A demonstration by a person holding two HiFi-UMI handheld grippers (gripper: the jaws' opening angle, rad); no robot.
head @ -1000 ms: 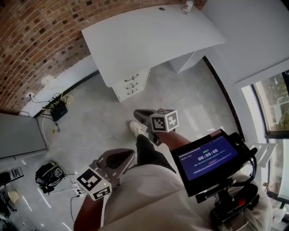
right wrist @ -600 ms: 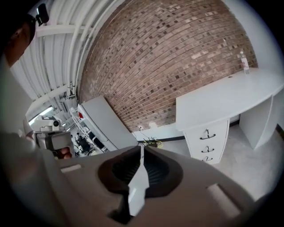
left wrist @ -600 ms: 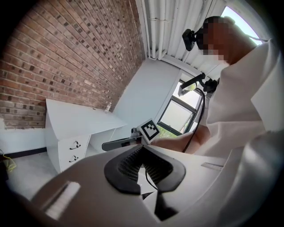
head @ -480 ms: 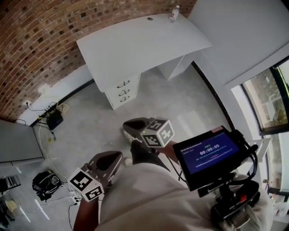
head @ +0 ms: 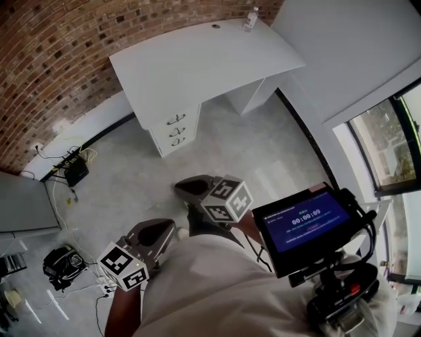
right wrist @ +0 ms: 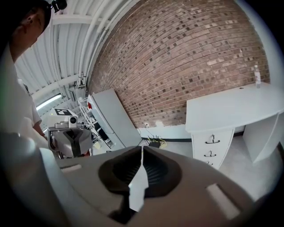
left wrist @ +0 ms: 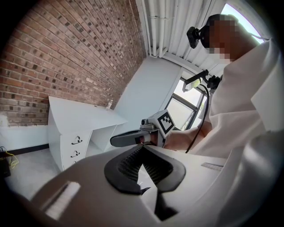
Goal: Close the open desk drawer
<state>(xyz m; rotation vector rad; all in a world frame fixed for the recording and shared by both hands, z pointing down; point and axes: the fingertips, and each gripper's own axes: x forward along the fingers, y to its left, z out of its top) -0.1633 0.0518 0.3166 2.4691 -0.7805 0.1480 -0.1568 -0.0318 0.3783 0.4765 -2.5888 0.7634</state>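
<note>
- The left gripper (head: 170,228) is held low in front of the person's body. In the left gripper view its jaws are seen pressed together at the tips, with nothing caught between them (left wrist: 143,149).
- The right gripper (head: 180,188) is held just ahead of the left one, above the grey floor (head: 217,155). Its jaws are likewise closed tip to tip and empty (right wrist: 142,151).
- Each gripper is caught in the other's camera: the right gripper (left wrist: 114,141) in the left gripper view, the left gripper (right wrist: 75,148) in the right gripper view.
- The drawer stack (head: 174,131) is found under the left end of the white surface (head: 197,59), well apart from both grippers. Three handles are seen one above another (right wrist: 211,148). Whether any drawer stands out from the others cannot be told at this range.
- A small bottle (head: 250,18) is stood upright at the far edge of the surface, near the brick wall (head: 59,52).
- A lit screen (head: 304,225) is carried at the person's right side.
</note>
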